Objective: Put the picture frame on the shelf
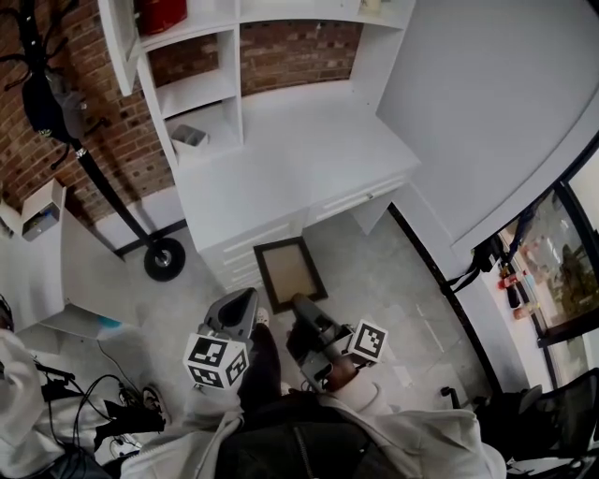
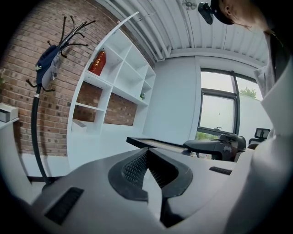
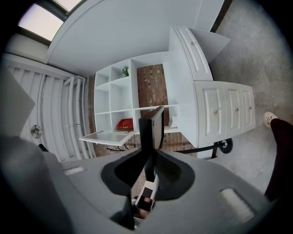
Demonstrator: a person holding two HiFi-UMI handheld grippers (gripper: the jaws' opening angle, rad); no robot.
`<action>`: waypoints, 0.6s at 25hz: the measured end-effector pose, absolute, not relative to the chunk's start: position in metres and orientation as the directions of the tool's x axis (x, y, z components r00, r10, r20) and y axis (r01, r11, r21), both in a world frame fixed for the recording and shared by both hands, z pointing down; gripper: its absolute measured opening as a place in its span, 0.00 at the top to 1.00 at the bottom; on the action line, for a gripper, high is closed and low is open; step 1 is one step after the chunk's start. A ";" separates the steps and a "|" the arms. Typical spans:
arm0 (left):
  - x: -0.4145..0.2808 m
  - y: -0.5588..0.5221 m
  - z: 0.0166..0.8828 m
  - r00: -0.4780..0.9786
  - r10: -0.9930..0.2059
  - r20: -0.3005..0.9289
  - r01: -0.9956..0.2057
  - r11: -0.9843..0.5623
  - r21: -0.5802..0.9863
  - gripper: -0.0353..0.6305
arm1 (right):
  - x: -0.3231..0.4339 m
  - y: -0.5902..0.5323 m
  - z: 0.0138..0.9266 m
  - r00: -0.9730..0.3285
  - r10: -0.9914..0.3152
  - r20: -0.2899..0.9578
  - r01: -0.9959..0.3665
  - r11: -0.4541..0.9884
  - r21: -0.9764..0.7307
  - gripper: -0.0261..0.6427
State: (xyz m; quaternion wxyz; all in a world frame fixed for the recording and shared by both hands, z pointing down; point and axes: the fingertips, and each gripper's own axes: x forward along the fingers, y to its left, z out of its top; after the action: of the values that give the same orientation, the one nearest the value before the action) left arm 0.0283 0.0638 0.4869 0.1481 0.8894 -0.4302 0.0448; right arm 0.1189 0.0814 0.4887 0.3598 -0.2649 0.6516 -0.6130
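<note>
clamping the near edge of the picture frame (image 3: 152, 125), the pads of the right gripper (image 3: 150, 157) press on its dark rim from both sides, with the rim standing edge-on between them in the right gripper view. in the head view the same frame (image 1: 289, 268) is a dark rectangle with a pale brownish centre. it reaches forward from the right gripper (image 1: 301, 305) and is held in the air over the grey floor (image 1: 393, 281), just in front of the white drawers (image 1: 257, 245). it rests on no shelf.

the left gripper (image 2: 146, 153) has its ribbed pads drawn together at the tips, with nothing between them. it hangs beside the right one, at the frame's left (image 1: 245, 299). from the left gripper view the frame (image 2: 155, 143) is a thin dark slab lying nearly level.

beyond the frame is the white desk (image 1: 309, 154), and on its back left stands a white shelf unit (image 1: 198, 89) of open compartments against a brick wall (image 1: 299, 51). a red object (image 1: 161, 13) sits in a top compartment and a small grey box (image 1: 189, 137) in a lower one. a black coat stand (image 1: 110, 198) leans at the left, its round base (image 1: 164, 259) near the desk's corner.
</note>
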 end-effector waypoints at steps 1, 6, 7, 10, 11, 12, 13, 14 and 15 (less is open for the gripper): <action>0.026 0.055 0.487 0.625 -0.752 0.208 -0.779 -0.585 0.226 0.94 | 0.117 0.075 0.489 -0.600 -0.787 -0.142 0.095 0.106 -0.990 0.86; 0.021 0.008 0.479 0.632 -0.747 0.207 -0.773 -0.591 0.231 0.94 | 0.116 0.033 0.483 -0.585 -0.800 -0.132 0.089 0.099 -0.991 0.86; 0.021 -0.002 0.477 0.636 -0.744 0.206 -0.770 -0.594 0.231 0.94 | 0.116 0.023 0.479 -0.583 -0.801 -0.136 0.089 0.103 -0.991 0.86; 0.020 -0.030 0.472 0.645 -0.737 0.201 -0.762 -0.603 0.234 0.94 | 0.112 -0.005 0.472 -0.580 -0.803 -0.140 0.090 0.108 -0.990 0.86; 0.019 -0.039 0.470 0.647 -0.735 0.200 -0.760 -0.606 0.235 0.94 | 0.110 -0.014 0.471 -0.581 -0.802 -0.139 0.089 0.108 -0.990 0.86; 0.017 -0.049 0.469 0.649 -0.735 0.197 -0.759 -0.607 0.235 0.94 | 0.108 -0.023 0.470 -0.582 -0.801 -0.138 0.088 0.107 -0.990 0.86; 0.016 -0.059 0.467 0.650 -0.734 0.195 -0.758 -0.608 0.236 0.94 | 0.106 -0.033 0.468 -0.583 -0.801 -0.138 0.088 0.107 -0.990 0.86; 0.013 -0.069 0.466 0.651 -0.734 0.194 -0.757 -0.608 0.237 0.94 | 0.103 -0.043 0.466 -0.583 -0.800 -0.139 0.089 0.107 -0.990 0.86; 0.011 -0.078 0.464 0.651 -0.734 0.193 -0.757 -0.608 0.238 0.94 | 0.100 -0.052 0.464 -0.583 -0.801 -0.139 0.090 0.107 -0.990 0.86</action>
State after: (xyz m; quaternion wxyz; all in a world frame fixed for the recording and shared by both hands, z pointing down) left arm 0.0108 -0.0782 0.4641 0.1505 0.8960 -0.4161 0.0379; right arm 0.1004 -0.0524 0.4642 0.3655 -0.2741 0.6479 -0.6095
